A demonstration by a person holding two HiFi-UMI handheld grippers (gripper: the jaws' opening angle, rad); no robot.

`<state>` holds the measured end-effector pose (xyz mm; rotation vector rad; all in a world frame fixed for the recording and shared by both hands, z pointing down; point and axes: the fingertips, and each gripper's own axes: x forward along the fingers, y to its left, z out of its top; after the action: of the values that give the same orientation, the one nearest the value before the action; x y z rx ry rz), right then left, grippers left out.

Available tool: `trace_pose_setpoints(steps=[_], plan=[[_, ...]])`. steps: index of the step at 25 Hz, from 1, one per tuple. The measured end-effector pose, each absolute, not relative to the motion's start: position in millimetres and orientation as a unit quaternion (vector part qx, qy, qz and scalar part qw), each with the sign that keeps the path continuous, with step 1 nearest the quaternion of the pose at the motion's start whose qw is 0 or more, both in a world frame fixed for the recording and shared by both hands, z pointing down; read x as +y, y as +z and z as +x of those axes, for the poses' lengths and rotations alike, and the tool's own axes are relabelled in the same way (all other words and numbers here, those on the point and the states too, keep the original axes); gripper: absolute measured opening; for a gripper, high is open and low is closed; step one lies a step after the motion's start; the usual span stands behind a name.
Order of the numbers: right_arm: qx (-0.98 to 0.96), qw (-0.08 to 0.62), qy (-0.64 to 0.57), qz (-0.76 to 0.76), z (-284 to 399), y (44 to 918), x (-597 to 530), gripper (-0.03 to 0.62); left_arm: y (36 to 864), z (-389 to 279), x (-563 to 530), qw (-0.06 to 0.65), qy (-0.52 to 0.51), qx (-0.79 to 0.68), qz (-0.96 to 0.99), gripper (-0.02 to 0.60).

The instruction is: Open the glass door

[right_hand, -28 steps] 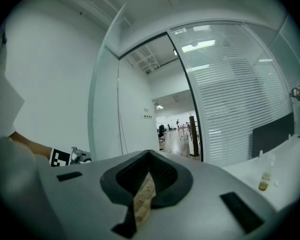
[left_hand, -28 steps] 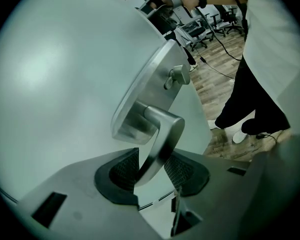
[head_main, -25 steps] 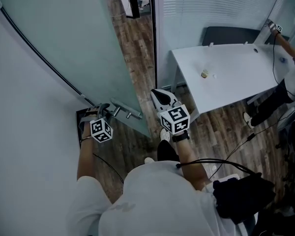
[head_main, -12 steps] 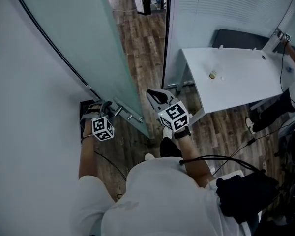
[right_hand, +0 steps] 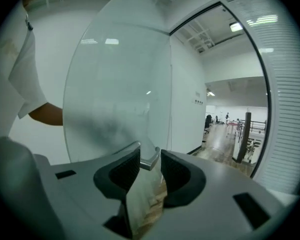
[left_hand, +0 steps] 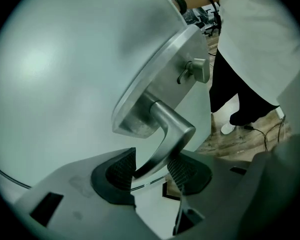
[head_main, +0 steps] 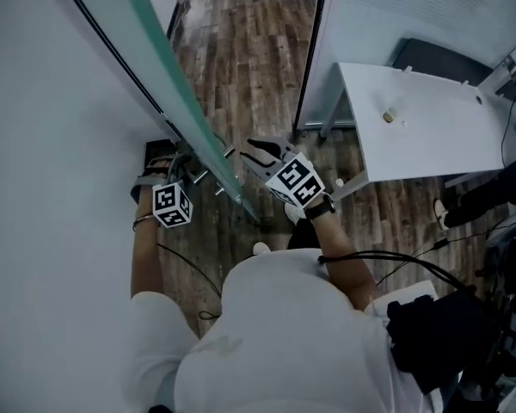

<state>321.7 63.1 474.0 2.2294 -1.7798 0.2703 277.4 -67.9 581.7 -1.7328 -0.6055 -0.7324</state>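
Note:
The frosted glass door [head_main: 159,76] stands swung open and shows nearly edge-on in the head view. My left gripper [head_main: 179,170] is at the door's left face. In the left gripper view its jaws [left_hand: 151,166] are opening, and the steel lever handle [left_hand: 165,139] lies slantwise and loose between the pads. The handle's round plate [left_hand: 160,79] sits just above. My right gripper [head_main: 251,149] reaches to the door's other side. Its jaws [right_hand: 150,166] are opening around the door's edge and a metal handle tip [right_hand: 151,159], with gaps at both pads.
A white wall [head_main: 43,188] is close on the left. A dark door-frame post [head_main: 314,50] and a white table [head_main: 430,136] stand to the right, with another person [head_main: 490,192] beyond. A black bag [head_main: 447,325] hangs at my right hip. Wood floor [head_main: 241,50] runs ahead through the doorway.
The door has swung further toward me, from broad-face to nearly edge-on. Both grippers moved with it. The right gripper has turned toward the door's edge and its jaws have opened.

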Motion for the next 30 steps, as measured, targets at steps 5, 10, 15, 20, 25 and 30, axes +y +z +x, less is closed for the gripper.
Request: trace_pose_setpoints(steps=[5,10,15,20,25,30], plan=[[-0.653,0.239,0.066,0.716,304.9,506.2,35.0,0.117,584.7,264.1,-79.5,0.558,-0.321,-0.250,-0.723,0.173],[-0.692,0.319,0.026,0.647,269.3,531.4,-3.5,0.117,597.4,235.2,-96.6,0.561,-0.327,-0.249,-0.718,0.177],[-0.711,0.377,-0.004,0.593,252.3,538.4,-26.0,0.117,599.8,227.5,-108.5,0.576,-0.328,-0.260,-0.702,0.179],[-0.750,0.367,-0.015,0.550,234.1,542.0,-43.4,0.115,590.2,217.0,-125.1,0.585,-0.321,-0.234,-0.707,0.184],[-0.768,0.363,-0.026,0.527,230.5,551.3,-48.4,0.114,591.7,221.7,-141.3,0.606,-0.335,-0.207,-0.691,0.203],[-0.779,0.375,-0.034,0.501,199.7,556.3,-85.6,0.112,556.6,178.5,-222.2,0.555,-0.331,-0.078,-0.759,0.213]])
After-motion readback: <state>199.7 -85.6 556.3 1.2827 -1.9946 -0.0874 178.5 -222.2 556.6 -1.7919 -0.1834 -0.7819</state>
